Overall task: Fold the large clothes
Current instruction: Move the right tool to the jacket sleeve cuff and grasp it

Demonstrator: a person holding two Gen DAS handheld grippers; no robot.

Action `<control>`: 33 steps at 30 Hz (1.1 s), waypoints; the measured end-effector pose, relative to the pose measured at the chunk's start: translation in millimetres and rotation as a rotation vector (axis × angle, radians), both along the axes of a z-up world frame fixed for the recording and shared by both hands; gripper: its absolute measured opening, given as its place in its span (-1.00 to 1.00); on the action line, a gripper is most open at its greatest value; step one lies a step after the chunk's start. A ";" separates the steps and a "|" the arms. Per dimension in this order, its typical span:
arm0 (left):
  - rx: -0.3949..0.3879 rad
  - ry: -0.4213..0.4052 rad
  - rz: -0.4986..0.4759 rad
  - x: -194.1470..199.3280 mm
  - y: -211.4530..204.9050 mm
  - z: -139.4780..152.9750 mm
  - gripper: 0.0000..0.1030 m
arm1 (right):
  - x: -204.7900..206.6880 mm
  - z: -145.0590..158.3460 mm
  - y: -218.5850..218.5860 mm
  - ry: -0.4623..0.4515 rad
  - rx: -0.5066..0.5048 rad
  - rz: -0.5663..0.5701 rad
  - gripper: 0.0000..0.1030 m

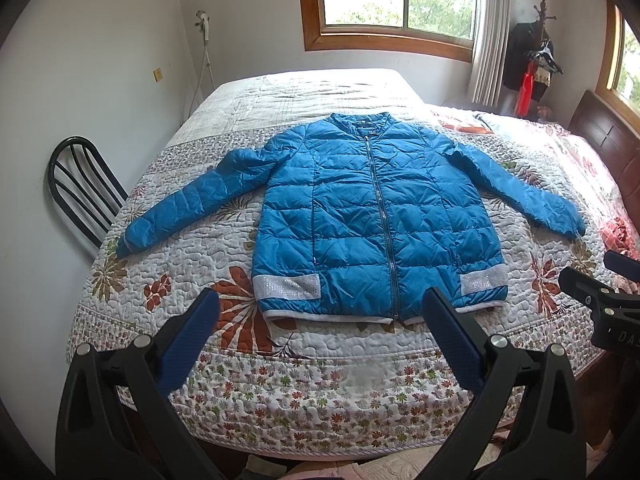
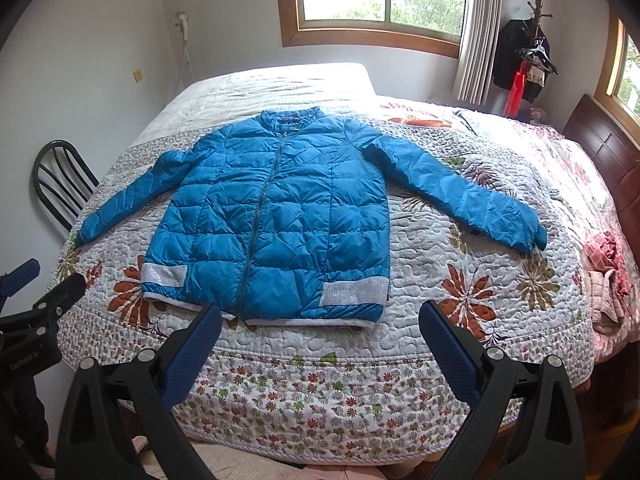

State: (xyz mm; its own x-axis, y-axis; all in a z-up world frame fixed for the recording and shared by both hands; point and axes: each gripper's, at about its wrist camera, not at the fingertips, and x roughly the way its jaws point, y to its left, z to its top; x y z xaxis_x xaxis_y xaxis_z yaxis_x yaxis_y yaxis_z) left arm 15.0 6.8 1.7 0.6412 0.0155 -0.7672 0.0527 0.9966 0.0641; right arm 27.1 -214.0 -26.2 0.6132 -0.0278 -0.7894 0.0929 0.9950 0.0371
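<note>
Bed (image 1: pixel 328 412) filled mid-frame; blue jacket (image 1: pixel 360 216) lay flat at centre, unfolded, collar toward the window at frame top, hem nearest, long axis sleeve to sleeve. Left gripper (image 1: pixel 320 316) and right gripper (image 2: pixel 320 320) hovered with jaws apart, empty. Probably best to pinch a sleeve cuff first and fold inward.

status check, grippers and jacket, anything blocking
Left gripper open, right gripper open, both short of the bed. Blue jacket flat, zipped, sleeves spread, unfolded. Nothing on it.

Slightly glossy quilted jacket (image 1: pixel 372 216), matt stitched cotton bedspread (image 1: pixel 320 400), varnished wooden window frame (image 1: pixel 312 20)
</note>
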 end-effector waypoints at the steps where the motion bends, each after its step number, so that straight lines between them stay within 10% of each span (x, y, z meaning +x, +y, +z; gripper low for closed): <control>1: 0.001 0.001 0.000 1.0 -0.5 -0.3 0.94 | 0.6 -0.4 -0.4 0.001 0.001 0.001 0.92; 17: 0.032 0.015 -0.116 65.9 -56.2 -9.4 0.94 | 43.4 -15.0 -75.2 -0.048 0.081 -0.062 0.92; 33: -0.053 0.093 -0.164 247.4 -249.2 -81.4 0.94 | 125.4 -80.2 -356.2 0.036 0.055 -0.425 0.92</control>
